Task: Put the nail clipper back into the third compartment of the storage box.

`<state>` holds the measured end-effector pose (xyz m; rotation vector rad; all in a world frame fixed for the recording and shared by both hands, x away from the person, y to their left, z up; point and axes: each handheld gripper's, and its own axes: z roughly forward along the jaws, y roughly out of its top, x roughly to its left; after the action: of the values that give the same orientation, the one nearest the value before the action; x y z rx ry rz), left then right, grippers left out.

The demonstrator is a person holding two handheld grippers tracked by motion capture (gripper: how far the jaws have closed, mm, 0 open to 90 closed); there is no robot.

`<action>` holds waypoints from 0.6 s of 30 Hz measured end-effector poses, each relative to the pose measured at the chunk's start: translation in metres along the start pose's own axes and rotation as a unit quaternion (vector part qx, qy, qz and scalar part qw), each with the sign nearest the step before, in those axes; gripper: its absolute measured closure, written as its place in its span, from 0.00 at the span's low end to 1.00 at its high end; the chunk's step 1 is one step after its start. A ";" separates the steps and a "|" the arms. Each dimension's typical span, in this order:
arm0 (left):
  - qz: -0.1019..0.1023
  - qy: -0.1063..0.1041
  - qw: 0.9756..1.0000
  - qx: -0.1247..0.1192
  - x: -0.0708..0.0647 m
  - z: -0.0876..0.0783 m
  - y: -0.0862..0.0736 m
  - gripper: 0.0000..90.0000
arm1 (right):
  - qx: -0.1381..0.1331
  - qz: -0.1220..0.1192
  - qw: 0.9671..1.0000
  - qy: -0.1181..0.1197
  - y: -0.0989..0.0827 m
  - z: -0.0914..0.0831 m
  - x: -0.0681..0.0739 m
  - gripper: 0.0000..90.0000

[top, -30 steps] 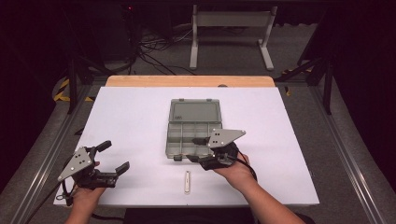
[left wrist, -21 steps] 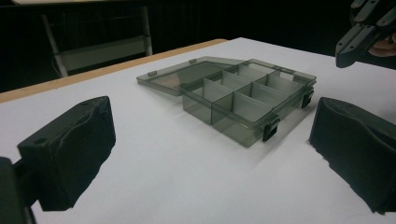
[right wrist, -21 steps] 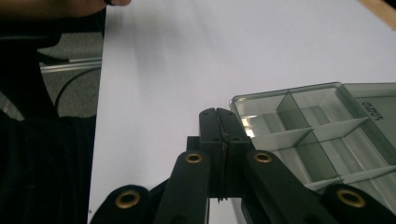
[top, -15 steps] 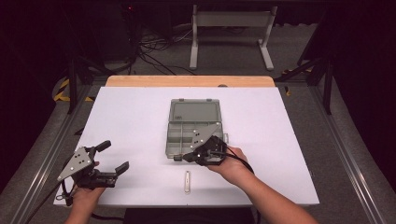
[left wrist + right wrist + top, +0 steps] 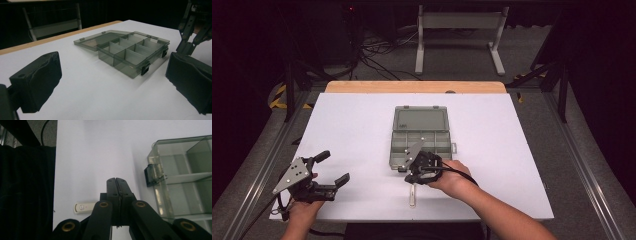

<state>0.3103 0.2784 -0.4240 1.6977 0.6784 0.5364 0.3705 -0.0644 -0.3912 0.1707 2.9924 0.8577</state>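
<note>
An open grey-green compartment box [image 5: 419, 137] lies mid-table, its lid folded back flat. A small white stick [image 5: 412, 195] lies in front of it near the table's front edge. My right gripper [image 5: 406, 170] hovers at the box's front left corner, just above the stick, pointing toward the table's left. Its jaws are shut flat together with nothing between them [image 5: 116, 181]. The stick [image 5: 83, 208] peeks out beside the linkage, and the box's latch [image 5: 150, 175] is to the right. My left gripper [image 5: 334, 167] rests open at the front left, facing the box [image 5: 130, 50].
The white table sheet [image 5: 522, 150] lies over a wooden board whose far edge [image 5: 412, 86] shows. A metal stand [image 5: 457, 30] and cables are on the floor beyond. Metal rails run along both sides. The right gripper's linkage [image 5: 193, 30] shows in the left gripper view.
My right gripper has shifted left along the box's front edge and a little lower, rolling so its grey plate tips over the box. The left gripper has stayed put.
</note>
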 end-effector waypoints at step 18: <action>0.001 -0.001 1.000 0.000 0.000 0.000 0.000 0.01 | 0.046 0.019 0.999 0.008 -0.003 0.035 -0.010 1.00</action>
<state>0.3104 0.2785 -0.4240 1.6992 0.6767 0.5357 0.3820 -0.0492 -0.4228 0.2257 3.0544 0.7295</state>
